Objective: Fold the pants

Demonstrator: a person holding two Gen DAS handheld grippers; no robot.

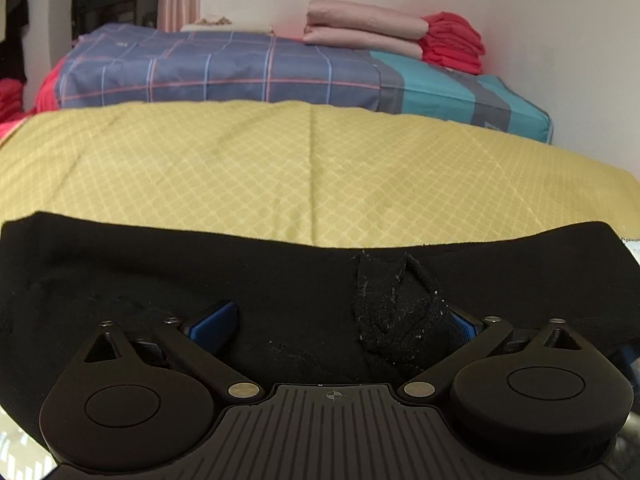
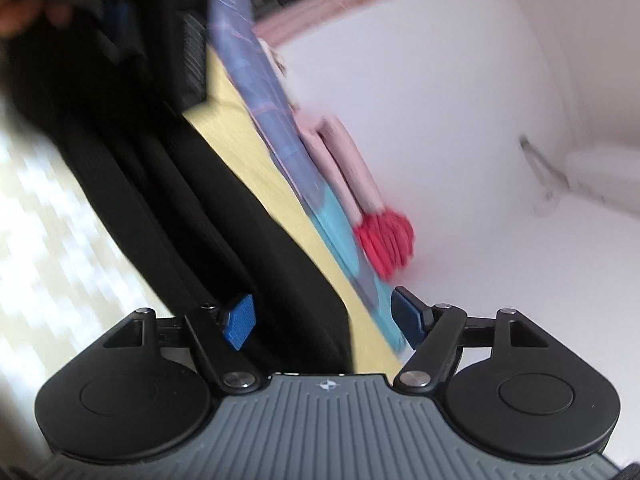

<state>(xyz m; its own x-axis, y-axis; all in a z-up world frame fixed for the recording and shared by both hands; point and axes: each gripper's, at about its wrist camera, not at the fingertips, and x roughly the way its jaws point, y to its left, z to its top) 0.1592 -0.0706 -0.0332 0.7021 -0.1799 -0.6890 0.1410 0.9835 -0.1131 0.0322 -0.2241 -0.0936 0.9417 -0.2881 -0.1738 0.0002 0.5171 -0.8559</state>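
Note:
The black pants (image 1: pixel 160 272) lie across the near edge of a yellow patterned bed cover (image 1: pixel 280 168). My left gripper (image 1: pixel 340 320) is open, low over the pants, its blue pads (image 1: pixel 216 320) wide apart with cloth between and over them; a bunched fold (image 1: pixel 392 312) covers the right pad. In the blurred, tilted right wrist view my right gripper (image 2: pixel 324 320) is open beside the pants (image 2: pixel 224 216), with the edge of the cloth between its blue pads (image 2: pixel 240 320). The left gripper and a hand show at that view's upper left.
A blue checked folded quilt (image 1: pixel 224 68) lies behind the yellow cover. Folded pink cloth (image 1: pixel 360 28) and red cloth (image 1: pixel 452 40) are stacked on it by the white wall. More red cloth (image 1: pixel 10 96) lies at the far left.

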